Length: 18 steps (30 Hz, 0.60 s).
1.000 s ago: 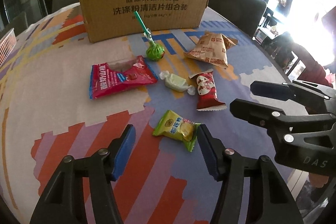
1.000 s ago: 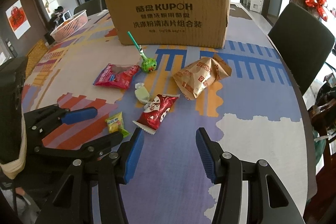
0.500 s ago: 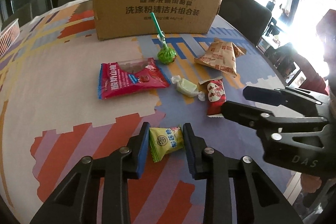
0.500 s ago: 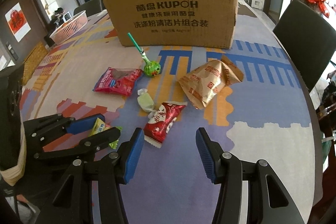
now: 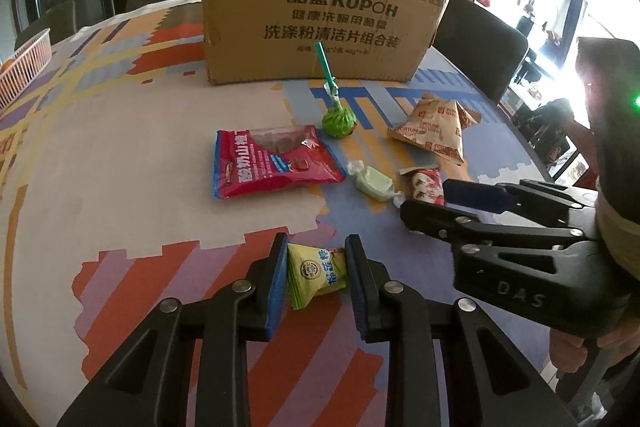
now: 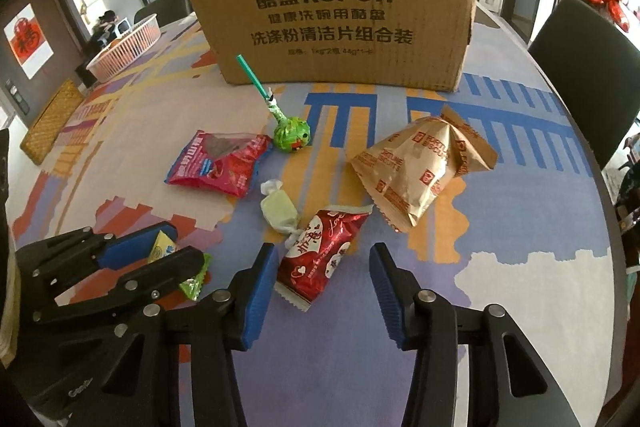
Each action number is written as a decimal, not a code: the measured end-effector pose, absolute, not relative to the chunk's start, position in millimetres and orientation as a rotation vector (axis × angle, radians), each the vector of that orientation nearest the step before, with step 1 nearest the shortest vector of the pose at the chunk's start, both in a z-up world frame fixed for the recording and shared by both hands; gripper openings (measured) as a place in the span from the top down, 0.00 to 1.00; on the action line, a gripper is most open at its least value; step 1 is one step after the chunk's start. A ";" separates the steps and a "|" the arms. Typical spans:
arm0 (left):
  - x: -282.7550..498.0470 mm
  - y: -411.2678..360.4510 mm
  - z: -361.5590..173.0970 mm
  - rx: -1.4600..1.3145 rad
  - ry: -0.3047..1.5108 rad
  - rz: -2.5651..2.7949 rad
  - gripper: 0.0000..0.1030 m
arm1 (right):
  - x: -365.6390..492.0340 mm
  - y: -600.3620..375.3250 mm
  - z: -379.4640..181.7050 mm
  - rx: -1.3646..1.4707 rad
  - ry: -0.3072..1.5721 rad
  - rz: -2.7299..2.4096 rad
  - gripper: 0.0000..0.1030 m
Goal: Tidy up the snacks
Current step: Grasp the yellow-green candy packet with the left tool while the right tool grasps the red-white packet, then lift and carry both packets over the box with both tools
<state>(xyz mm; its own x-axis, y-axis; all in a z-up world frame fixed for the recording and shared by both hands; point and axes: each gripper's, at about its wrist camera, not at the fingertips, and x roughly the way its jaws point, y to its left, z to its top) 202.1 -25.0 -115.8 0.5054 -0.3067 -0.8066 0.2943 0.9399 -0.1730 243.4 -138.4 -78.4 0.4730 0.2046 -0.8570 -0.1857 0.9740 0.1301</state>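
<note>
Left wrist view: the left gripper (image 5: pixel 317 274) pinches the yellow candy packet (image 5: pixel 317 271) at the table (image 5: pixel 120 155). Right wrist view: the right gripper (image 6: pixel 320 281), fingers spread wide, straddles the red snack pack (image 6: pixel 322 255).

KUPOH on cardboard box (image 6: pixel 332 7), DAS on right gripper (image 5: pixel 424 203)

Dark chair (image 6: pixel 592 67), bright window (image 5: pixel 560 27)

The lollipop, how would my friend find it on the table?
Start at the big cardboard box. Just in front of it lies the lollipop, between the pink-red packet and the tan biscuit bag. It is the only snack with a stick, teal, and a round green-wrapped head.
</note>
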 end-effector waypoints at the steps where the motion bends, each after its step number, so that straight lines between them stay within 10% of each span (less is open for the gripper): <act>1: 201.8 -25.3 -115.0 -0.013 0.973 -0.362 0.73 | 244.9 -137.0 -79.9 0.015 1.059 0.237 0.57; 18: 205.3 -31.4 -94.2 -0.042 0.925 -0.356 0.73 | 244.2 -150.7 -78.7 0.042 1.064 0.217 0.77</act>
<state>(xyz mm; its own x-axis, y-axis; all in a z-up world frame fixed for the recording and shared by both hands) 205.3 -31.4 -94.2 0.5475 -0.3187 -0.7737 0.2825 0.9407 -0.1876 244.2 -150.7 -78.7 0.4665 0.1968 -0.8624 -0.1564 0.9779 0.1386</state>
